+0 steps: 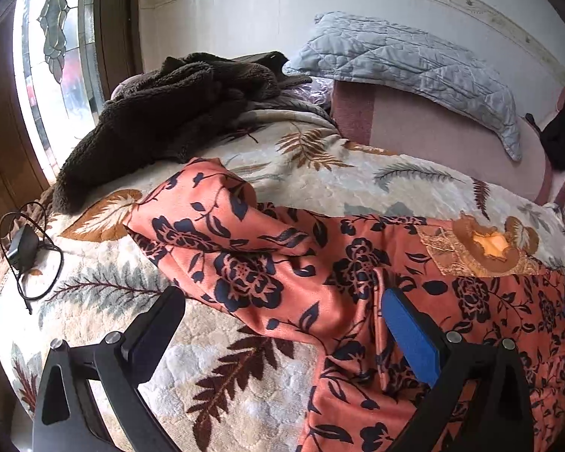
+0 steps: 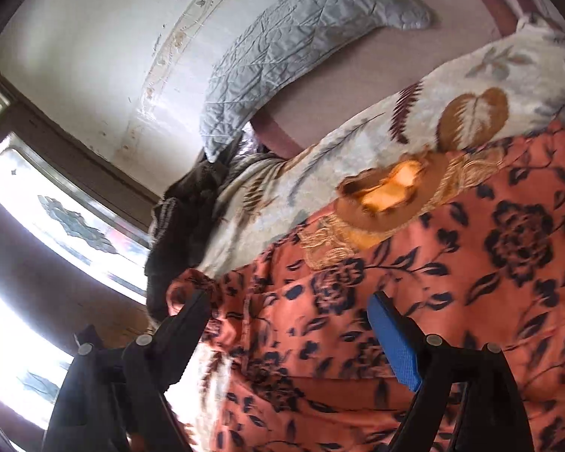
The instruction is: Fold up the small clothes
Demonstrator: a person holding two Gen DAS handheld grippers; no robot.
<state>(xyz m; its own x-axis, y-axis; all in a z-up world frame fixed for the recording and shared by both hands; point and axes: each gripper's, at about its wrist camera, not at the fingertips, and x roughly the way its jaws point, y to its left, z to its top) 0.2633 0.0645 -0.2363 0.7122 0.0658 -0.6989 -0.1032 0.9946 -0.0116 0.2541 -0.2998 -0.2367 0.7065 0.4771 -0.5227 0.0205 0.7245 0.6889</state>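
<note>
An orange garment (image 1: 320,263) with dark blue flowers and a gold-trimmed neckline (image 1: 482,250) lies rumpled on a leaf-patterned blanket (image 1: 245,373). My left gripper (image 1: 282,305) is open above the garment's left sleeve and body, holding nothing. In the right wrist view the same garment (image 2: 433,263) fills the lower right, its neckline (image 2: 388,196) above. My right gripper (image 2: 290,309) is open just over the cloth and empty; the view is tilted.
A dark brown fleece (image 1: 162,113) lies at the blanket's far left. A grey quilted pillow (image 1: 414,71) rests on a pink mattress (image 1: 433,132) by the wall. A black charger with cable (image 1: 22,252) sits at the bed's left edge. A window (image 1: 52,56) is left.
</note>
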